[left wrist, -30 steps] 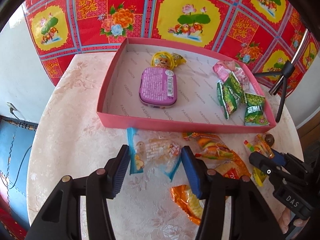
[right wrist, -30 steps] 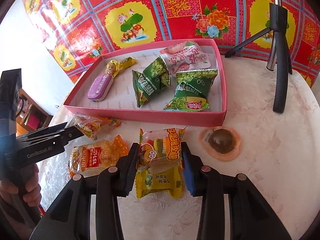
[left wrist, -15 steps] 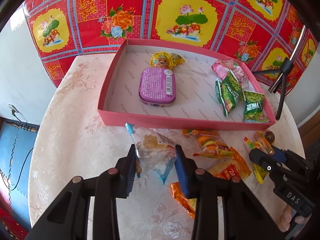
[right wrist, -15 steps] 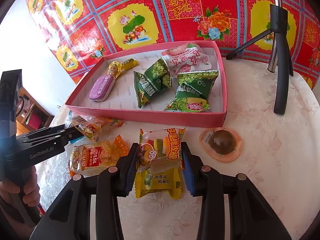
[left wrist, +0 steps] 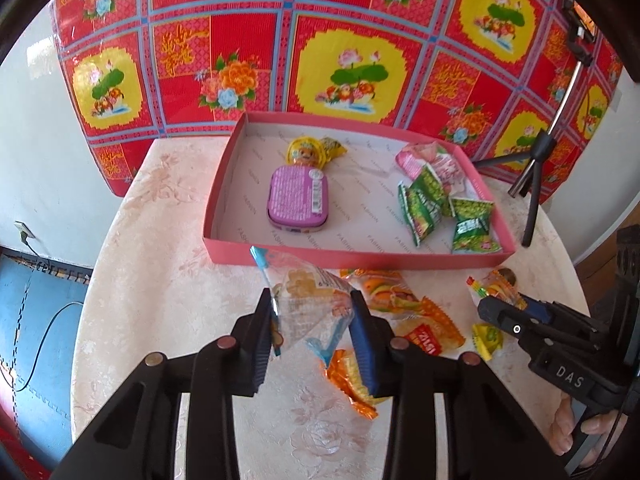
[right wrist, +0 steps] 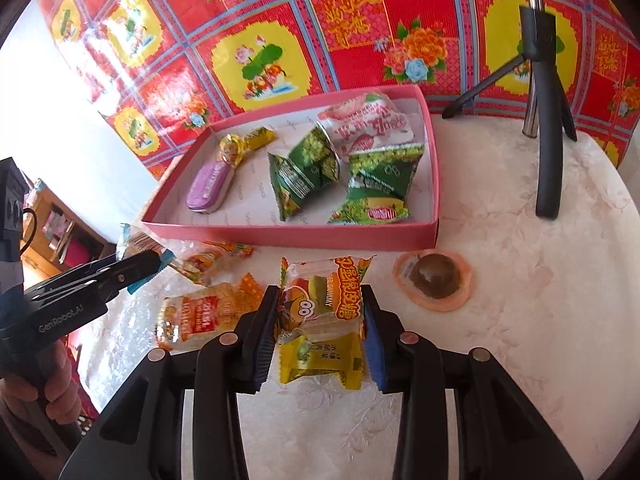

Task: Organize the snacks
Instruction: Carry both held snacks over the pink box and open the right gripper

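Observation:
My left gripper [left wrist: 312,322] is shut on a clear snack packet with blue ends [left wrist: 308,304] and holds it above the table, in front of the pink tray [left wrist: 340,254]. My right gripper [right wrist: 320,320] is shut on a gummy packet with orange lettering [right wrist: 324,298], lifted over a yellow packet [right wrist: 320,360]. The tray [right wrist: 288,236] holds a purple tin [left wrist: 298,198], a yellow lollipop [left wrist: 306,152], green packets [left wrist: 426,204] and a pink-white packet [left wrist: 428,160].
On the round table lie orange packets [left wrist: 400,300], an orange-yellow packet [right wrist: 200,320] and a round jelly cup [right wrist: 434,280]. A black tripod [right wrist: 544,120] stands at the back right. A red patterned cloth hangs behind the table.
My left gripper closed on the clear blue-ended packet and lifted it off the table. My right gripper stayed shut on the gummy packet and rose slightly.

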A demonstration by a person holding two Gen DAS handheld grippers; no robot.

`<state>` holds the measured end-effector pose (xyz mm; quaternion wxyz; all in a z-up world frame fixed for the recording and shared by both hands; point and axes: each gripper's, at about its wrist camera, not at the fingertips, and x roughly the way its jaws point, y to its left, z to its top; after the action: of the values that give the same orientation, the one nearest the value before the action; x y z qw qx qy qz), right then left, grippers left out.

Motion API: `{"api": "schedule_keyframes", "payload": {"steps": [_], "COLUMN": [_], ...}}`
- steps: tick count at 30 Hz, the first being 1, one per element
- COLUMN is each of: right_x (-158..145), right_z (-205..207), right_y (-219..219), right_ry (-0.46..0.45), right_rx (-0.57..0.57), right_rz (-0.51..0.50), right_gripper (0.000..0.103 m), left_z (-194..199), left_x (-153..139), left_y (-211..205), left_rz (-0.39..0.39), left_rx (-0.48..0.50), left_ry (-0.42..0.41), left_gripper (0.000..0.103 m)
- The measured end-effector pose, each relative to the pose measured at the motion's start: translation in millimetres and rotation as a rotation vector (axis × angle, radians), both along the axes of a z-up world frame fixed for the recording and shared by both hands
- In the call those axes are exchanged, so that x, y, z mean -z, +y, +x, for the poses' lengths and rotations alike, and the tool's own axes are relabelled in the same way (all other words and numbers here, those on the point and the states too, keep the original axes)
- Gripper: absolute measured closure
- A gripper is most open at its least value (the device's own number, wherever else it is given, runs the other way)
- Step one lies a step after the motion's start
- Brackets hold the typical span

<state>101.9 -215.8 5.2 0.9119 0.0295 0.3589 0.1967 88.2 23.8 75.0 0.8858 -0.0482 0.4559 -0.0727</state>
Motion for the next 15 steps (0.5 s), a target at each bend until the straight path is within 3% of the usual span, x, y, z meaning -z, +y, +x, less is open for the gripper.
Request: {"api": "schedule_keyframes", "payload": {"steps": [15], "right_x": [-22], "right_z": [7], "right_y": [12], "right_ry": [-0.046], "right_rx": [-0.027], "right_rz": [-0.002], "right_gripper": [0.064], "left_z": [30], "left_x": [-14], "left_y": [-12], "left_rz": [-0.001], "left_rx": [0.024], "left_ry": [-0.045], "left_gripper": [0.066]}}
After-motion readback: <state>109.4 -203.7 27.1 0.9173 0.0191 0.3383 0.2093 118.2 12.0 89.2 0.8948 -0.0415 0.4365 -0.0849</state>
